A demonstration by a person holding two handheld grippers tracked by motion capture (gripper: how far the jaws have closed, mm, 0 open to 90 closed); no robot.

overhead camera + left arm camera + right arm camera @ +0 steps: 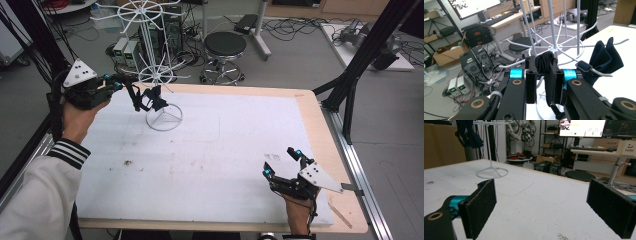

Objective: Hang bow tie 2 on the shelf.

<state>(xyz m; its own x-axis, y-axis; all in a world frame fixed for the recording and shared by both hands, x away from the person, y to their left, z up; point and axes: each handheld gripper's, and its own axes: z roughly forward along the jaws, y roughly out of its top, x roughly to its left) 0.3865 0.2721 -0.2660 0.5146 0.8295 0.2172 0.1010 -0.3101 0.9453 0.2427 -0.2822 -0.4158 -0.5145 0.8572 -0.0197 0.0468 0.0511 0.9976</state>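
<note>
White table [210, 150]: left gripper [543, 75] grips black strap [549, 72] (rt gripper [541, 207] open).

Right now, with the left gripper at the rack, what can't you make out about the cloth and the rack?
- High view: whether the dark cloth hangs on a rack prong; too small, and the left gripper overlaps it.
- Left gripper view: the strap's lower end, cut off by the bottom edge and the jaws.
- Right gripper view: the rack's top, cut off by the upper edge; the right gripper is open with nothing between its jaws.
</note>
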